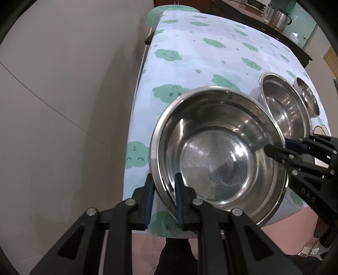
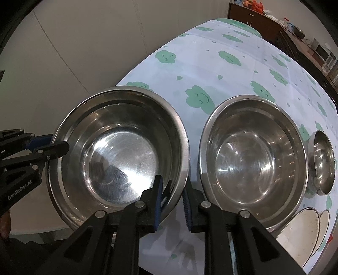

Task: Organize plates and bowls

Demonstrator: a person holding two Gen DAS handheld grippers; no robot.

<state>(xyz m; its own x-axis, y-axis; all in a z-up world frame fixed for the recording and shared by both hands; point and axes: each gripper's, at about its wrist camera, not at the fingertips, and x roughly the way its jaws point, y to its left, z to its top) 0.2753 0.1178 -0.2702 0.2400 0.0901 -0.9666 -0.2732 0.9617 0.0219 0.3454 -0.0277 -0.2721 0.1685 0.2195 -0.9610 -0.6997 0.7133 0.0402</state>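
Observation:
A large steel bowl (image 1: 213, 152) (image 2: 118, 152) is held over the table's near left corner, with a second bowl nested inside it. My left gripper (image 1: 163, 201) straddles its near rim, one finger inside and one outside, shut on it. My right gripper (image 2: 173, 201) straddles the opposite rim the same way, shut on it. The right gripper shows in the left wrist view (image 1: 281, 148), the left gripper in the right wrist view (image 2: 50, 146). A medium steel bowl (image 2: 251, 160) (image 1: 285, 105) sits to the right. A small steel bowl (image 2: 323, 162) (image 1: 307, 96) lies beyond it.
The table wears a pale cloth with green clouds (image 1: 211, 46) (image 2: 232, 69). White plates (image 2: 300, 228) lie at the near right edge. A beige wall (image 1: 63, 105) runs along the table's left side. A dark sideboard with a kettle (image 1: 281, 19) stands behind.

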